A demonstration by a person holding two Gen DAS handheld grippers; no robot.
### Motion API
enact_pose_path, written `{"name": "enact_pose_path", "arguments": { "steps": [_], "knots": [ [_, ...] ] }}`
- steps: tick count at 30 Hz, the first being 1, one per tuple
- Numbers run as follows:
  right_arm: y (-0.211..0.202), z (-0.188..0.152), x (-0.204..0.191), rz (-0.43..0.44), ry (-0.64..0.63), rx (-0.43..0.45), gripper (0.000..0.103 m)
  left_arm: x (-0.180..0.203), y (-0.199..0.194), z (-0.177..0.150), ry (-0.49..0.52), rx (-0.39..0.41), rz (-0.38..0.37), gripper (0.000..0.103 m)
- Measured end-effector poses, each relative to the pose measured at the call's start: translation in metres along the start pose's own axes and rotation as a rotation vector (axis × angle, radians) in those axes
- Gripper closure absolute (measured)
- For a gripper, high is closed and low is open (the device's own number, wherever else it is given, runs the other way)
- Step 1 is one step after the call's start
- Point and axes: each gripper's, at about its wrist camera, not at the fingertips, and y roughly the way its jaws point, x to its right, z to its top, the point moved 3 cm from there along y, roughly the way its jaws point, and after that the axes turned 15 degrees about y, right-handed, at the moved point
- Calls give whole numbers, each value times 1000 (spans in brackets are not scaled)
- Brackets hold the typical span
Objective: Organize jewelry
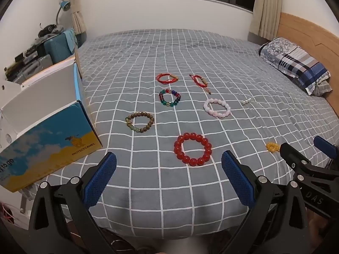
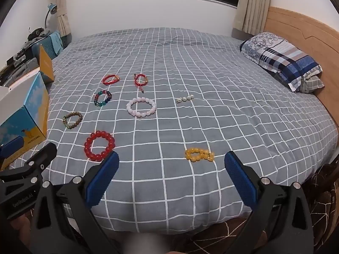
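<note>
Several bracelets lie spread on a grey checked bedspread. Nearest in the left wrist view is a big red bead bracelet, then a brown wooden one, a multicoloured glass one, a pale pink one, two red cord bracelets, small pearls and a yellow bead bracelet. My left gripper hangs open just short of the red beads, holding nothing. My right gripper is open and empty too, with the yellow bracelet just beyond its fingertips.
An open blue and yellow cardboard box sits at the bed's left edge. A patterned pillow lies at the right against a wooden headboard. A cluttered desk with a lamp stands at the far left.
</note>
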Motion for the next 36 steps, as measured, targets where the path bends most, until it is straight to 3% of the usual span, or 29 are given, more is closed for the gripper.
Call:
{"name": "enact_pose_path", "arguments": {
  "steps": [36],
  "knots": [
    [-2, 0, 0, 4, -7, 9, 7, -2, -3, 3, 4, 6, 7, 6]
  ]
}}
